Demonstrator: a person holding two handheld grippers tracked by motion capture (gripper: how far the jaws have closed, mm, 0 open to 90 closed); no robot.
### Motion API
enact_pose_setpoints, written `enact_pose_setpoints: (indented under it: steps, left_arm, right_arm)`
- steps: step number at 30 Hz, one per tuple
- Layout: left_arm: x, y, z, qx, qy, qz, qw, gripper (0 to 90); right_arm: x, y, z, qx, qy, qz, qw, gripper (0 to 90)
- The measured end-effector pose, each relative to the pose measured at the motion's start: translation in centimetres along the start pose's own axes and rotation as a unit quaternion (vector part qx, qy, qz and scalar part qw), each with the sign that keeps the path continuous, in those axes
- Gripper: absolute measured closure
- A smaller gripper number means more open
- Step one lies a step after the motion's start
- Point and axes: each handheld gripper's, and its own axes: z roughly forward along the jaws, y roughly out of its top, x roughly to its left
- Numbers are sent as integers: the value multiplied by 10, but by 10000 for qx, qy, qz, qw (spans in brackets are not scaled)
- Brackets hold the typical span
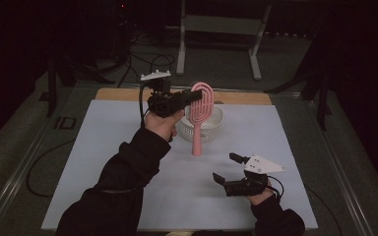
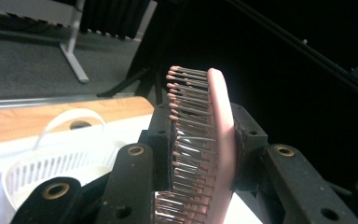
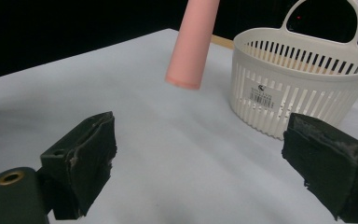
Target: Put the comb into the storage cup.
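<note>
A pink hairbrush (image 1: 200, 114) hangs upright in the air, head up and handle down, in front of a white slotted basket (image 1: 211, 129). My left gripper (image 1: 193, 96) is shut on the brush head; in the left gripper view the pads clamp the pink back and the bristles of the brush (image 2: 205, 144). My right gripper (image 1: 225, 168) rests low over the white mat at the front right, jaws wide open with nothing between them. In the right gripper view the brush handle (image 3: 191, 44) hangs above the mat, left of the basket (image 3: 303, 70).
A white mat (image 1: 103, 147) covers the wooden table (image 1: 128, 93). The basket has a loop handle (image 3: 324, 11) and a small label on its side. A metal stand (image 1: 221, 29) and cables lie on the dark floor beyond the table.
</note>
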Motion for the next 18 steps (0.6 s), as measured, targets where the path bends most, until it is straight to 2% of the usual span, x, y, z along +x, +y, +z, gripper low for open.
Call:
enact_pose_setpoints:
  steps: [1, 6, 9, 12, 18]
  left_arm:
    - [4, 3, 1, -75, 71, -11, 9999, 675]
    - [11, 10, 5, -191, 99, -70, 9997, 675]
    - [16, 16, 8, -360, 95, -167, 9992, 675]
    - [18, 19, 10, -399, 113, -182, 9990, 675]
    - [27, 27, 15, -594, 149, -352, 9975, 675]
  right_arm:
    - [0, 0, 0, 5, 6, 4, 10000, 95]
    - [-1, 0, -1, -7, -7, 10, 10000, 95]
    - [-1, 0, -2, -19, -17, 21, 10000, 95]
    - [-2, 0, -2, -15, -17, -16, 10000, 95]
    - [-2, 0, -3, -7, -17, -25, 10000, 95]
